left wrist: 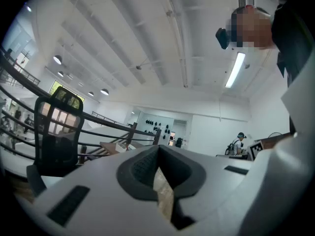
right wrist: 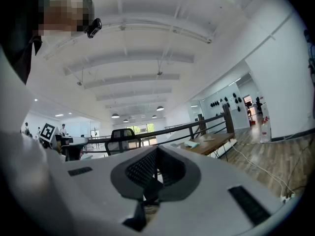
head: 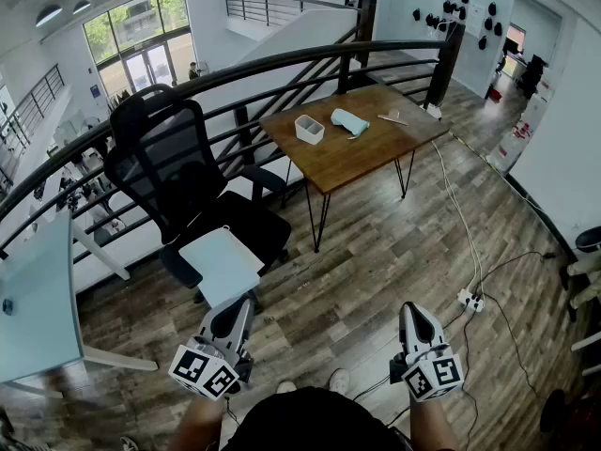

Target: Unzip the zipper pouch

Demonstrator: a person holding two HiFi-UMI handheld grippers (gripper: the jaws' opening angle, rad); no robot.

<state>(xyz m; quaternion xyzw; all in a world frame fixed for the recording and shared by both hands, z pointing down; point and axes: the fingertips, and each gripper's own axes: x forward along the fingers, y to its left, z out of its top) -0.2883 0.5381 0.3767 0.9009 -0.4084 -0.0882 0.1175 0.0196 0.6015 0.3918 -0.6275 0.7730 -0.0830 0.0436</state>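
the person stands on the wooden floor [head: 376,252], well apart from the wooden worktop [head: 366,153] at the far side, and holds both tools low in the near foreground. the left hand-held gripper [head: 242,304] has its jaws pressed together with nothing between them; its own view shows only a thin slit between the dark pads. the right hand-held gripper [head: 414,312] is likewise closed tight and empty. both point level toward the far side. the zipper pouch [head: 349,121], pale teal, lies flat on the worktop near its far edge, untouched. a white open container [head: 309,129] sits just beside it on the left, and a small pale object [head: 392,117], too small to identify, lies to its right. a black railing [head: 282,59] curves behind the worktop. between the person and the worktop, toward the left, stands a black office chair [head: 160,167] with a flat white board [head: 221,263] on its seat. a white power strip [head: 470,300] with its cable lies on the floor at the right.
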